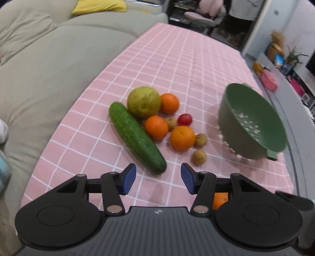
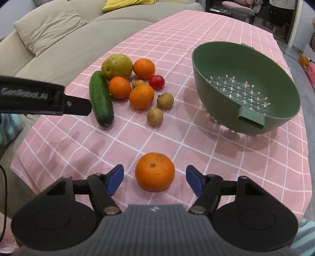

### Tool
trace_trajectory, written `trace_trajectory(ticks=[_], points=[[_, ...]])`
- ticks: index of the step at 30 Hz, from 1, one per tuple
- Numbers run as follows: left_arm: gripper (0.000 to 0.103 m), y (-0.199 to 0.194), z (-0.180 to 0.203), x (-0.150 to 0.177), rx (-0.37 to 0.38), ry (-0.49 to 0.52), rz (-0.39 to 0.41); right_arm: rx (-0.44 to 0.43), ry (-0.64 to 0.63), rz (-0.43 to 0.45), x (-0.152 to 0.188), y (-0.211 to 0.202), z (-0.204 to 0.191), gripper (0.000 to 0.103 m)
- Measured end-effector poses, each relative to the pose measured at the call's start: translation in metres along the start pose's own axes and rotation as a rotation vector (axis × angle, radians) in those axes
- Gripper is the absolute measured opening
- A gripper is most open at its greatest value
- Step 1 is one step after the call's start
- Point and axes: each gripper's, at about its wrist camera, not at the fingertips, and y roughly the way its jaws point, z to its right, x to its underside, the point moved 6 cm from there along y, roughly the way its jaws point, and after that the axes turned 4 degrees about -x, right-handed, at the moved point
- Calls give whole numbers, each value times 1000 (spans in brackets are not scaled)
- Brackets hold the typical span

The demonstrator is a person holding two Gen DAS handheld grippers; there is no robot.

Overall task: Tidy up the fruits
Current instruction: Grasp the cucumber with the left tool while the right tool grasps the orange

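Observation:
On the pink checked tablecloth (image 1: 177, 59) lies a pile of produce: a cucumber (image 1: 135, 135), a large yellow-green citrus (image 1: 143, 102), three oranges (image 1: 182, 137), a small red fruit (image 1: 184, 119) and small brown fruits (image 1: 199, 157). My left gripper (image 1: 158, 175) is open just above the cucumber's near end, with its pads off it. A separate orange (image 2: 155, 171) sits between the blue pads of my right gripper (image 2: 155, 174), with a gap on both sides, so it is open. The green colander (image 2: 244, 86) stands empty to the right.
A beige sofa (image 1: 49, 69) with a yellow cushion (image 1: 98, 6) runs along the table's left edge. One black finger (image 2: 76, 106) of the left gripper reaches in beside the cucumber (image 2: 101, 98). Clutter and a grey ledge (image 1: 285, 88) lie past the right edge.

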Motion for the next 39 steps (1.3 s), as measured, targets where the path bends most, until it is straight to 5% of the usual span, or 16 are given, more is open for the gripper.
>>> trace_trajectory(ticks=[12, 15, 25, 32, 39], points=[[62, 53, -5, -12, -62, -90, -66, -46, 30, -31, 0, 18, 8, 52], [53, 59, -7, -12, -56, -103, -82, -66, 27, -28, 0, 18, 7, 45], [34, 43, -17, -8, -87, -97, -149, -55, 29, -16, 1, 14, 13, 45], [30, 19, -26, 24, -88, -84, -273, -27, 30, -2, 2, 10, 17, 45], [33, 21, -29, 25, -86, -106, -277, -3, 22, -10, 6, 12, 18, 45]])
